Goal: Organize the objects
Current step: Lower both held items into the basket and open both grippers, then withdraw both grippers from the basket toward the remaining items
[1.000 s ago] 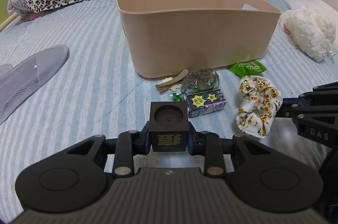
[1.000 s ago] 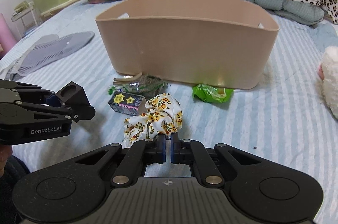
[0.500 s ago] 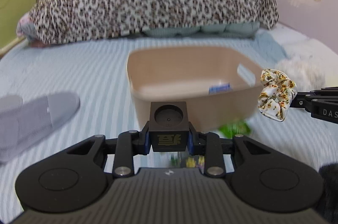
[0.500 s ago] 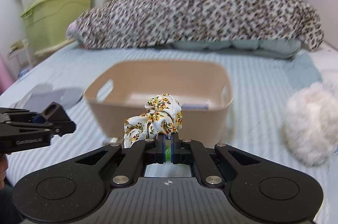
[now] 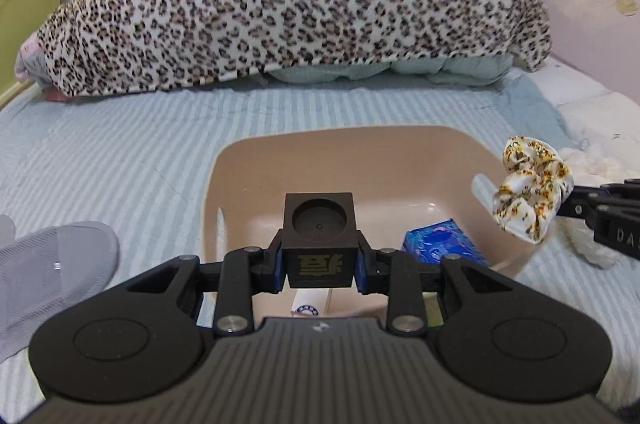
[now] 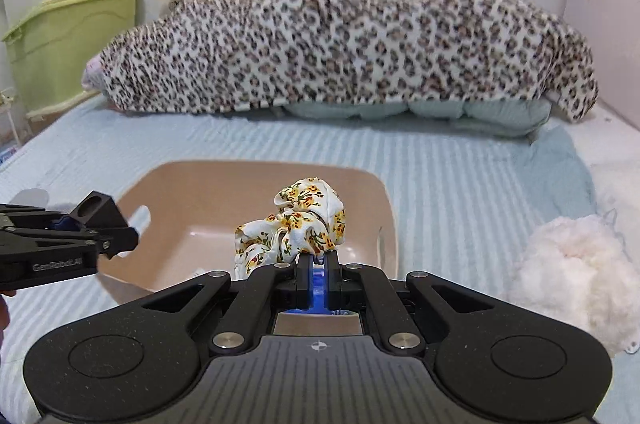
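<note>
Basket: beige tub on the striped bedspread, just ahead of and below both sets of jaws; target for both held items.

LEFT WRIST VIEW
Left gripper: clamped on the dark cube, pads pressing its two side faces.
Dark cube: square between the jaws, round recess facing up, gold character on the near face; poised above the basket's near-left part.
Blue packet: already on the basket floor, right of the jaws and lower.
White item: partly hidden under the jaws; cannot tell what.
Floral scrunchie: far right of these jaws, hanging from the other tool over the basket's right rim.
Advice: carry forward until the cube is clear of the near wall, lower toward bare floor left of the blue packet, then let go low to avoid a bounce.

RIGHT WRIST VIEW
Right gripper: fully closed, pinching a fold of the scrunchie.
Floral scrunchie: bunched just above and ahead of the jaws, over the basket's right half.
Left gripper: far left of these jaws, cube in its grip, above the left rim.
White fluffy heap: right of the jaws, outside the basket, well apart.
Advice: keep the two tools apart, spread the jaws wide and check that the soft fabric drops free, not snagged on a pad.
</note>
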`<state>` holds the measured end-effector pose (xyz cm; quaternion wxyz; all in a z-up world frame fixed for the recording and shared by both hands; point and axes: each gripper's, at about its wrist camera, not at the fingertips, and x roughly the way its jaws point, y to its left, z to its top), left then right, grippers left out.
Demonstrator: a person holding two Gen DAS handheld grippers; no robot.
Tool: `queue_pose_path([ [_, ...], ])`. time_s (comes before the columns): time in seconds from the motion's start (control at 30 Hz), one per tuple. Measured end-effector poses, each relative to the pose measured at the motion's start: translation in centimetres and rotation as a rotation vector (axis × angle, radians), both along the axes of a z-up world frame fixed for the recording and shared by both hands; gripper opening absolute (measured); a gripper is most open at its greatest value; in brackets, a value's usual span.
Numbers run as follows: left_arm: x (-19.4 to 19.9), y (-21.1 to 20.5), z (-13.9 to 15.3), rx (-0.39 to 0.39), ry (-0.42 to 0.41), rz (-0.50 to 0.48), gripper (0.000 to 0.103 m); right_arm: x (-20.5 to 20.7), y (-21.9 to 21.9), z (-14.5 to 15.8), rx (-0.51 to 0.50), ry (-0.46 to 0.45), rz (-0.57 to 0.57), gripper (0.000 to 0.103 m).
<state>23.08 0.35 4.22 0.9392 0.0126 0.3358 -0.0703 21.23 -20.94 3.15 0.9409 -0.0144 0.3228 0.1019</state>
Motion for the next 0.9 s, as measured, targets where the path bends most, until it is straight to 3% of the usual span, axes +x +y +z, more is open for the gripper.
queue_pose_path([
  [0.17,2.9,-1.2,-2.3,0.008,0.063,0.019,0.033,2.7,1.0,-2.4,-0.058,0.054,-0.012,0.004],
  [0.43,3.2,-2.2,-4.2,0.044,0.098,0.019,0.034,4.2,1.9,-4.3,-0.116,0.123,-0.012,0.01],
  [0.47,3.0,-2.2,-4.0,0.05,0.091,0.022,0.034,4.0,2.0,-4.2,-0.123,0.121,-0.007,0.025],
  [0.53,2.5,-2.0,-3.4,0.055,0.084,0.024,0.045,3.3,2.0,-3.7,-0.129,0.103,-0.002,0.036],
  [0.6,1.8,-1.7,-2.7,0.055,0.074,0.035,0.076,2.6,1.8,-2.9,-0.12,0.088,0.003,0.057],
  [0.67,0.9,-1.5,-1.7,0.069,0.058,0.051,0.088,1.8,1.6,-2.0,-0.105,0.072,0.006,0.07],
  [0.77,-0.9,-1.3,-0.7,0.094,0.038,0.063,0.093,0.3,1.0,-0.6,-0.079,0.06,0.012,0.083],
  [0.87,-2.3,-0.8,-0.1,0.09,0.049,0.071,0.093,-1.1,0.3,0.0,-0.065,0.057,0.014,0.102],
  [0.9,-2.8,-0.5,0.0,0.082,0.056,0.074,0.093,-1.7,0.1,0.1,-0.062,0.054,0.014,0.103],
])
